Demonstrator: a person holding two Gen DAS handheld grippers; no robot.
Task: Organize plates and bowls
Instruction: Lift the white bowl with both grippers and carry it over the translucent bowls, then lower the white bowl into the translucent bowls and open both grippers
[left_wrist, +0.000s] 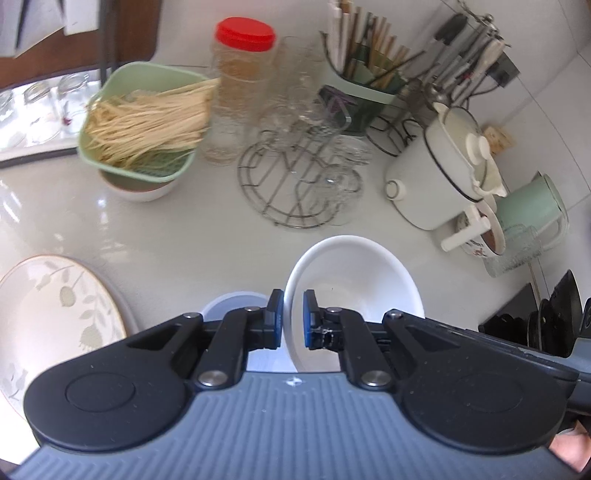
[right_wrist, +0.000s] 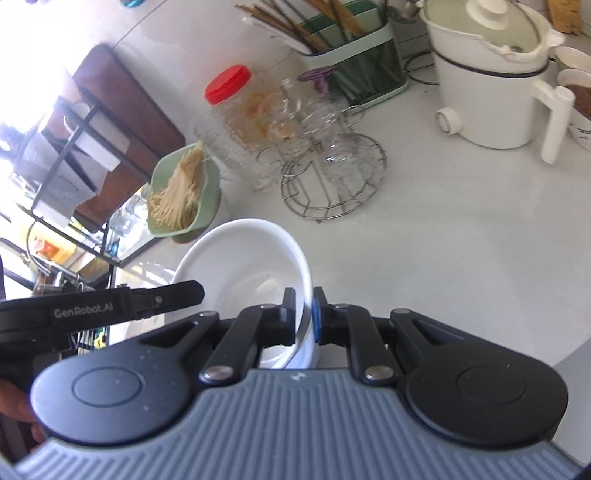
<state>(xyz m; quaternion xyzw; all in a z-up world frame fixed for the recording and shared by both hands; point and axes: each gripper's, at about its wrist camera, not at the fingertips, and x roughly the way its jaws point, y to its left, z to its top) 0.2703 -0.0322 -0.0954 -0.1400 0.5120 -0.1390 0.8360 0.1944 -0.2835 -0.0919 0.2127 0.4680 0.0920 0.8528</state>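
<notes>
A white bowl (left_wrist: 354, 273) hangs tilted above the pale counter (left_wrist: 184, 229), held by both grippers at opposite rims. My left gripper (left_wrist: 293, 317) is shut on its left rim, blue pads pressing the thin wall. In the right wrist view my right gripper (right_wrist: 303, 314) is shut on the right rim of the same bowl (right_wrist: 240, 266), and a black finger of the left gripper (right_wrist: 177, 293) reaches in at the far side. A floral plate (left_wrist: 55, 314) with a gold edge lies low on the left. A pale round shape (left_wrist: 236, 306) shows under the left fingers, unclear what.
Behind the bowl stand a wire rack of glasses (left_wrist: 299, 177), a red-lidded jar (left_wrist: 240, 92), a green basket of noodles (left_wrist: 144, 122) on a bowl, a chopstick holder (left_wrist: 365, 74), a white electric pot (left_wrist: 439, 166) and a green jug (left_wrist: 532, 210). Dark cookware (left_wrist: 554, 317) sits at the right edge.
</notes>
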